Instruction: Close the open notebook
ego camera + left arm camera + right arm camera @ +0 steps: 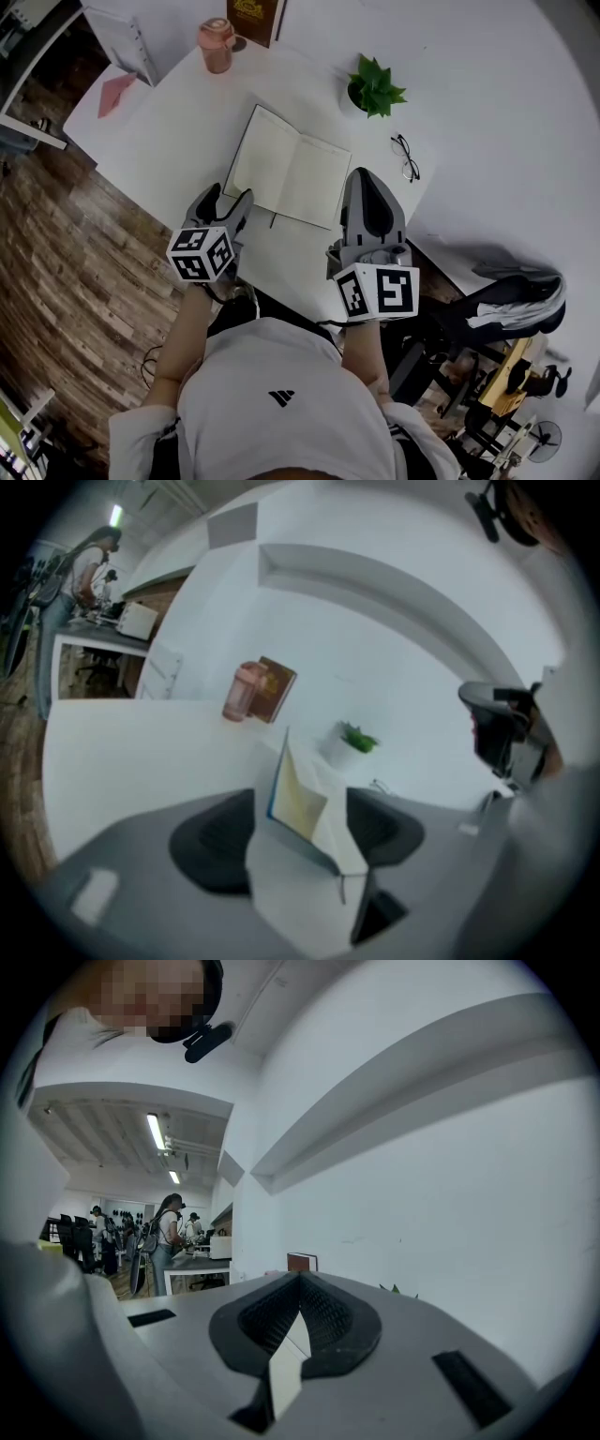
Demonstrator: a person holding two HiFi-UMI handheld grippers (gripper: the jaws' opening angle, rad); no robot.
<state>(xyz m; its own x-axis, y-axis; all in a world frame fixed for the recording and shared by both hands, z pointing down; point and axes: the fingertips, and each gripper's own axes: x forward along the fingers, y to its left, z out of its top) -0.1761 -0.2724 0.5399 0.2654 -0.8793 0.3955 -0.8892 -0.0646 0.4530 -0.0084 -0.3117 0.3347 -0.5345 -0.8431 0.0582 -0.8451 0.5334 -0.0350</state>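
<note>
The open notebook (289, 167) lies flat on the white table (178, 141), cream pages up. In the left gripper view the notebook (302, 803) shows straight ahead, beyond the two dark pads, with its near corner in line with the gap. My left gripper (230, 204) is open at the notebook's near left corner, and nothing sits between its jaws (300, 834). My right gripper (367, 180) hovers at the notebook's right edge. Its jaws meet at the tips, shut on nothing (300, 1281).
Behind the notebook stand a pink cup (216, 44) and a brown book (253, 17). A small potted plant (375, 86) and a pair of glasses (405, 157) lie to the right. A pink sheet (115, 94) sits at the far left corner. A chair (511, 300) stands right of the table.
</note>
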